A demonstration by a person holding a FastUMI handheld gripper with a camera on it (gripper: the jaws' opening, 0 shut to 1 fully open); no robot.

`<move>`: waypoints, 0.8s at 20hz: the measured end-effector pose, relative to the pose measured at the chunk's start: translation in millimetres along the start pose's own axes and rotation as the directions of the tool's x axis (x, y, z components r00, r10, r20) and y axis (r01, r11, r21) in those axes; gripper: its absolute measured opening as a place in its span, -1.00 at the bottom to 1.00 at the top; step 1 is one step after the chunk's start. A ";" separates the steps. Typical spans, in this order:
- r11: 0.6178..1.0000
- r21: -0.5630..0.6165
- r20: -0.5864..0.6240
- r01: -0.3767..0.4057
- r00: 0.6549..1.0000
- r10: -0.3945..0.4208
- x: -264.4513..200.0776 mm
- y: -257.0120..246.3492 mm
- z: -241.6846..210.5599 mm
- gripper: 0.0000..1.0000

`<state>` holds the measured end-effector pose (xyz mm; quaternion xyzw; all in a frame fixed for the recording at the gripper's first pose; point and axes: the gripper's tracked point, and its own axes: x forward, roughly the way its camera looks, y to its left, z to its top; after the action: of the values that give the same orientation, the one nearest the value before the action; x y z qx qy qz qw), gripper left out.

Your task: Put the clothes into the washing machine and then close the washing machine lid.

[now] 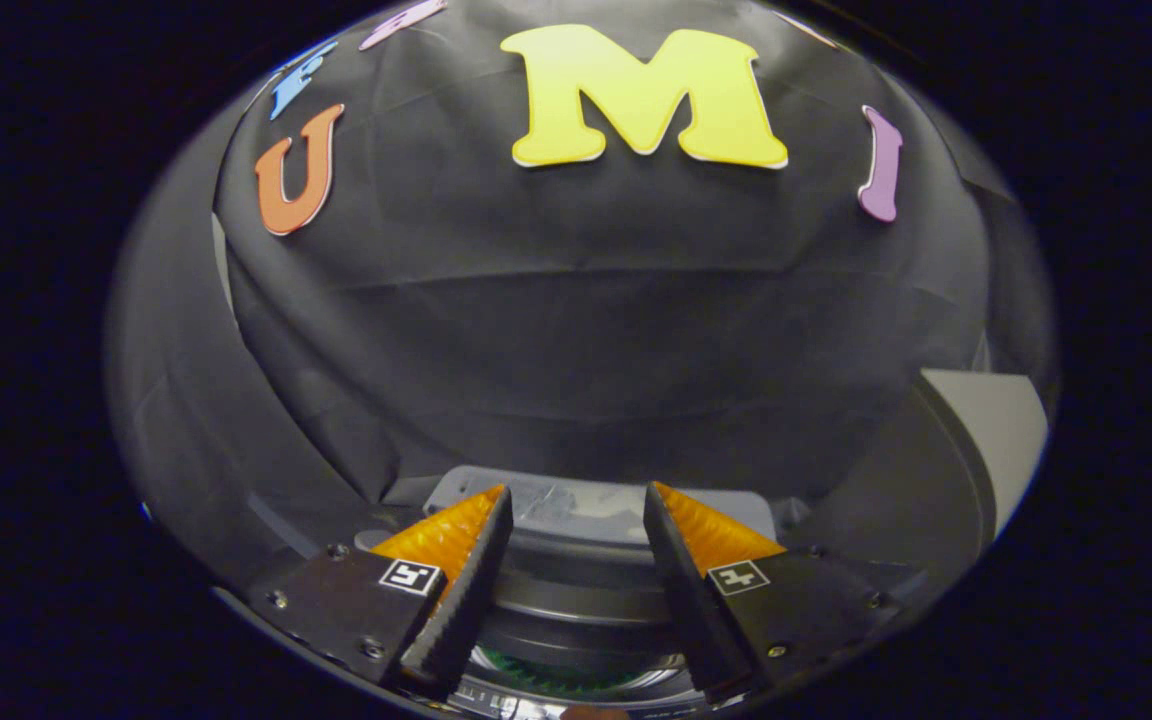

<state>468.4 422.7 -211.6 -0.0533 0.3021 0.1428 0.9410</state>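
My gripper [576,500] stands open, its two fingers wide apart with nothing between them. Below and between the fingers lies the washing machine [576,590], seen from above: its grey top panel just ahead of the fingertips, a dark round rim under them, and a glimpse of the drum opening [566,675] with something green inside at the very bottom. Whether a lid covers the opening I cannot tell. No loose clothes show ahead of the fingers.
The booth's black cloth wall [596,330] rises close behind the machine and curves round on both sides. A pale grey flat panel [996,430] stands to the right of the machine.
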 end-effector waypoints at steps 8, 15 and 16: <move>0.999 -0.039 -0.062 -0.010 0.998 0.007 -2.8 4.0 11.0 0.66; 1.000 -0.022 0.026 -0.015 1.000 0.015 -62.1 3.6 11.4 0.66; 0.999 -0.030 0.043 -0.018 0.999 0.019 -76.8 3.3 7.5 0.65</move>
<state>411.9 409.1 -160.7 -0.0614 0.2801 0.1572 0.9450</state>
